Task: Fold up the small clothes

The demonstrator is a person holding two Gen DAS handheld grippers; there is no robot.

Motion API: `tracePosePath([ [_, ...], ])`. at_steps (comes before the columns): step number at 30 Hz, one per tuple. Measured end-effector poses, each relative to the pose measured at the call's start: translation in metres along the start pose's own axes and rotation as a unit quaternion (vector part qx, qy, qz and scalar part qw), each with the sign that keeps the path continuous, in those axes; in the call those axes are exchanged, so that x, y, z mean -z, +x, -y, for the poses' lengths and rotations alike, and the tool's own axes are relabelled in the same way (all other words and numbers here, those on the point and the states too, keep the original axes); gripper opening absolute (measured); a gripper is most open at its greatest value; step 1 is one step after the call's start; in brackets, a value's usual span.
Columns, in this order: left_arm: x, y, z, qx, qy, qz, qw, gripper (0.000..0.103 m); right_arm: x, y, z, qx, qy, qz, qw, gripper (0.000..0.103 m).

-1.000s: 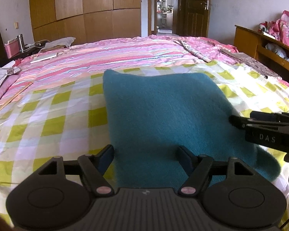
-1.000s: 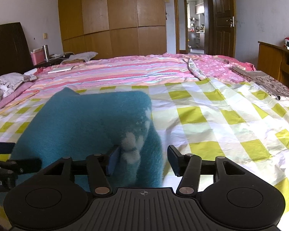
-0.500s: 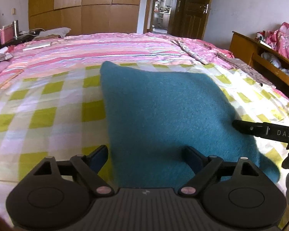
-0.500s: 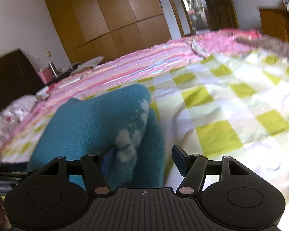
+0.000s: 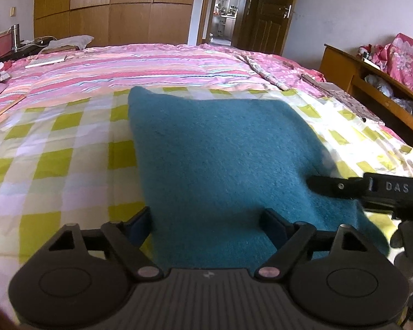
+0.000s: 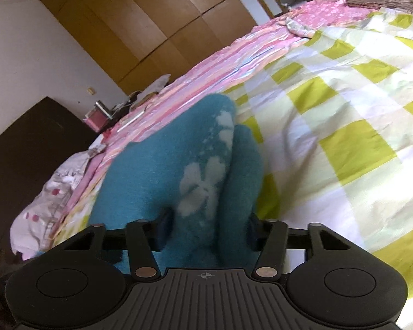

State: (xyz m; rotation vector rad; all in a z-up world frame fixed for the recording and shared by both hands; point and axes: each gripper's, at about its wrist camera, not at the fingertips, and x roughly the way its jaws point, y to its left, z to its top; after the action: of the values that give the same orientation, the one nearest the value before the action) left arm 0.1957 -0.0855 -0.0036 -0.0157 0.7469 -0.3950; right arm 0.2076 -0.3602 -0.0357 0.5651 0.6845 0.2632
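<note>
A teal fleece garment [image 5: 223,154] lies spread on the yellow-checked sheet [image 5: 55,165] of a bed. My left gripper [image 5: 206,222] is open, its jaws wide apart on either side of the garment's near edge. In the right wrist view the garment [image 6: 162,170] is bunched, with pale flower marks on a fold. My right gripper [image 6: 206,227] has its jaws pressed against both sides of that bunched fold. The right gripper also shows in the left wrist view [image 5: 325,185] at the garment's right edge, side-on.
A pink striped quilt [image 5: 129,66] covers the far half of the bed. A wooden sideboard [image 5: 371,90] stands at the right. Wardrobes [image 5: 110,8] and an open door [image 5: 223,8] are behind. A dark headboard [image 6: 27,148] and a pillow [image 6: 49,192] are at the left.
My right gripper has tilted and closed in on the bunched garment edge, which now fills its jaws. The left gripper has edged forward and stays open.
</note>
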Motion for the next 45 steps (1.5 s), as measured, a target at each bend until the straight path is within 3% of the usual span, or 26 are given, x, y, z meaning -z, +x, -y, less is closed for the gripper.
tracePosePath([
  [4, 0.014, -0.021, -0.006, -0.007, 0.001, -0.005, 1.0000, 0.088, 0.004, -0.004, -0.003, -0.051, 0.022, -0.045, 0.997, 0.048],
  [8, 0.014, -0.029, -0.001, -0.025, 0.018, -0.004, 0.9995, 0.085, -0.004, -0.011, -0.008, -0.017, 0.005, -0.039, 0.999, 0.053],
  [11, 0.008, -0.047, 0.011, -0.043, 0.055, 0.032, 0.9971, 0.084, -0.010, -0.034, -0.018, 0.007, -0.023, 0.001, 1.000, 0.053],
  [13, 0.008, -0.061, 0.018, -0.050, 0.071, 0.058, 0.9945, 0.085, -0.013, -0.043, -0.024, 0.001, -0.032, 0.018, 0.999, 0.053],
  [16, 0.011, -0.074, 0.032, -0.056, 0.095, 0.079, 0.9908, 0.084, -0.012, -0.040, -0.027, -0.036, -0.019, 0.007, 0.999, 0.053],
  [20, 0.028, -0.089, 0.057, -0.034, 0.135, 0.088, 0.9863, 0.085, 0.000, -0.019, -0.022, -0.024, -0.025, -0.040, 0.999, 0.053],
  [23, 0.050, -0.094, 0.082, -0.029, 0.206, 0.089, 0.9741, 0.085, 0.003, -0.012, -0.013, -0.043, -0.010, -0.056, 0.997, 0.053],
  [27, 0.082, -0.079, 0.115, -0.028, 0.316, 0.083, 0.9447, 0.085, 0.000, -0.010, -0.003, -0.073, 0.014, -0.060, 0.995, 0.045],
  [30, 0.093, -0.064, 0.128, -0.045, 0.358, 0.085, 0.9287, 0.085, -0.001, -0.008, 0.004, -0.085, 0.030, -0.061, 0.994, 0.038],
  [32, 0.094, -0.051, 0.131, -0.058, 0.369, 0.083, 0.9239, 0.080, -0.002, -0.008, 0.009, -0.097, 0.050, -0.061, 0.992, 0.029],
  [34, 0.086, -0.045, 0.128, -0.055, 0.347, 0.070, 0.9335, 0.055, -0.003, -0.009, 0.012, -0.111, 0.065, -0.059, 0.990, 0.026],
  [36, 0.074, -0.047, 0.123, -0.032, 0.307, 0.063, 0.9491, 0.045, -0.007, -0.016, 0.009, -0.122, 0.067, -0.050, 0.989, 0.023],
  [37, 0.068, -0.050, 0.121, -0.028, 0.298, 0.065, 0.9520, 0.040, -0.011, -0.020, 0.007, -0.129, 0.068, -0.043, 0.988, 0.023],
  [42, 0.045, -0.072, 0.123, 0.017, 0.254, 0.091, 0.9629, 0.034, -0.027, -0.045, -0.002, -0.158, 0.068, -0.006, 0.985, 0.022],
  [45, 0.040, -0.064, 0.126, 0.044, 0.231, 0.093, 0.9675, 0.034, -0.033, -0.050, 0.003, -0.137, 0.058, 0.009, 0.989, 0.022],
])
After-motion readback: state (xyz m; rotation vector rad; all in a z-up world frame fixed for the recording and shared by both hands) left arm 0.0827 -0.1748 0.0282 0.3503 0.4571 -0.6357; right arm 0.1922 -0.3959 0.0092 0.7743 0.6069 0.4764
